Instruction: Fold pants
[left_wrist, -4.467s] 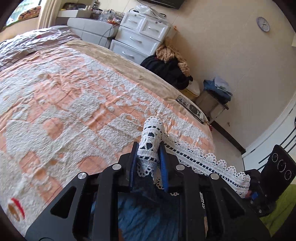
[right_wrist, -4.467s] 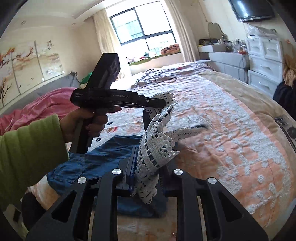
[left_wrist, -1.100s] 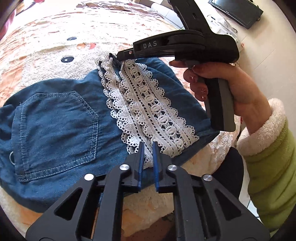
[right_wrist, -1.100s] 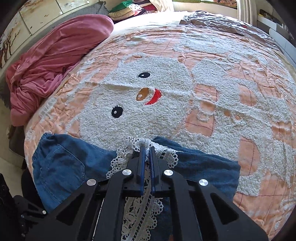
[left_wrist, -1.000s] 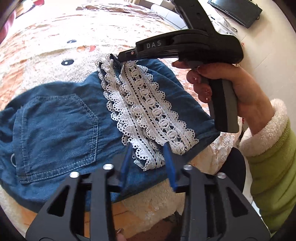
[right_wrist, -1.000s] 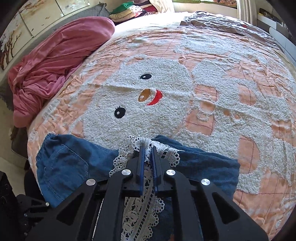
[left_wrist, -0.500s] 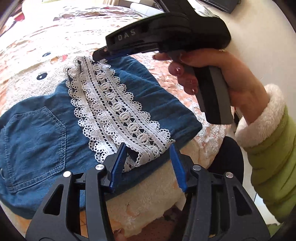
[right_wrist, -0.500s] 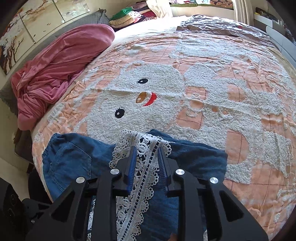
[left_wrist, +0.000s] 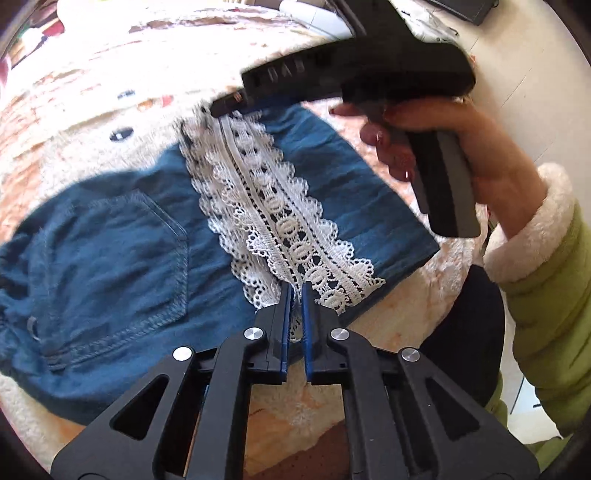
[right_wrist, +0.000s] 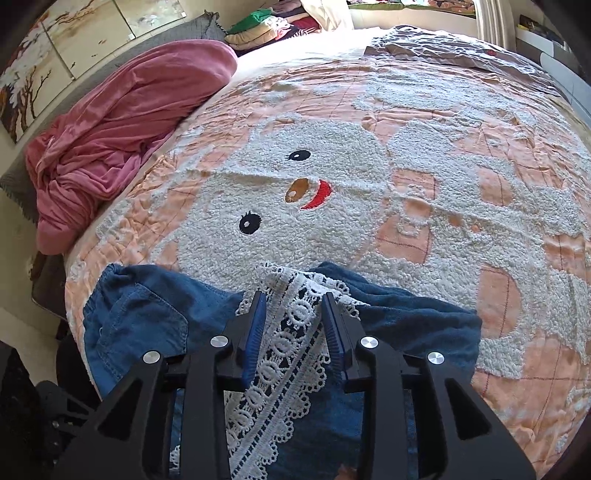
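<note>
Left gripper (left_wrist: 294, 291) pinches folded blue denim pants' (left_wrist: 110, 251) white lace hem (left_wrist: 291, 236); right gripper (right_wrist: 291, 310), half-open, holds nothing – tugging could undo the fold

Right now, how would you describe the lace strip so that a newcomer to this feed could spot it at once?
Start at the snowman bedspread; near its front edge lie blue denim pants, folded. Across them lies the lace strip, white openwork with scalloped edges and a row of rings. It is the only white, see-through thing on the solid blue cloth.

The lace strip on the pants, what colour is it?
White lace strip, openwork with scalloped edges, over dark blue denim; clearest in the left wrist view.
</note>
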